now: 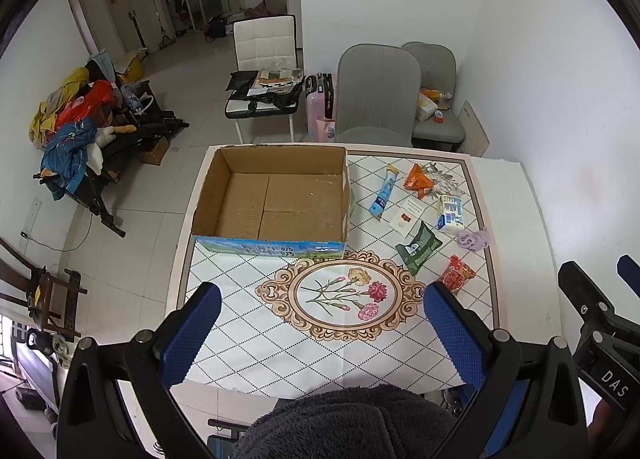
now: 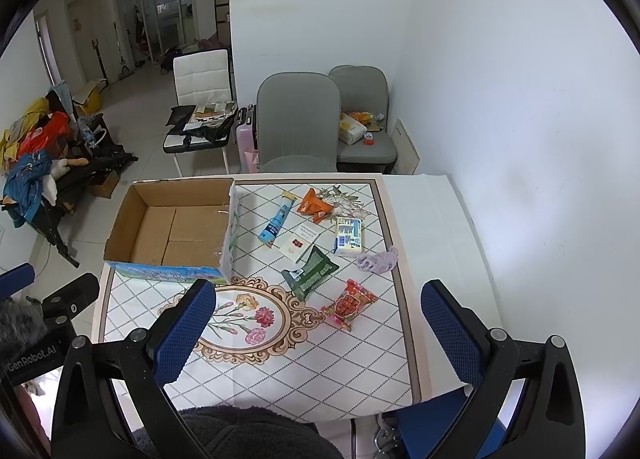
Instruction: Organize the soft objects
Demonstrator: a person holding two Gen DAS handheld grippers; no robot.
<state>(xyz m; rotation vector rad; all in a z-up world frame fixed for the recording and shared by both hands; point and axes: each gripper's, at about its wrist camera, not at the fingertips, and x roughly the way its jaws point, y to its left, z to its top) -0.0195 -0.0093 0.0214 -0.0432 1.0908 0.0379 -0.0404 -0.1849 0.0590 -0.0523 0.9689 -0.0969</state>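
Observation:
An open, empty cardboard box (image 1: pixel 276 195) (image 2: pixel 176 227) stands on the table's far left. To its right lie soft items: a blue tube (image 1: pixel 383 195) (image 2: pixel 277 223), an orange packet (image 1: pixel 418 181) (image 2: pixel 314 205), a tissue pack (image 1: pixel 450 213) (image 2: pixel 349 237), a green pouch (image 1: pixel 418 245) (image 2: pixel 310 275), a red snack bag (image 1: pixel 458 273) (image 2: pixel 349 303) and a lilac cloth (image 1: pixel 474 238) (image 2: pixel 378 260). My left gripper (image 1: pixel 322 301) is open and empty above the near table. My right gripper (image 2: pixel 318 299) is open and empty, near the red bag.
A white card (image 1: pixel 408 215) (image 2: pixel 298 243) lies among the items. The table (image 1: pixel 248 343) has a floral cloth. Two grey chairs (image 1: pixel 376 95) stand behind it, a white chair (image 1: pixel 266 59) and a clothes pile (image 1: pixel 76 131) farther left. A wall is on the right.

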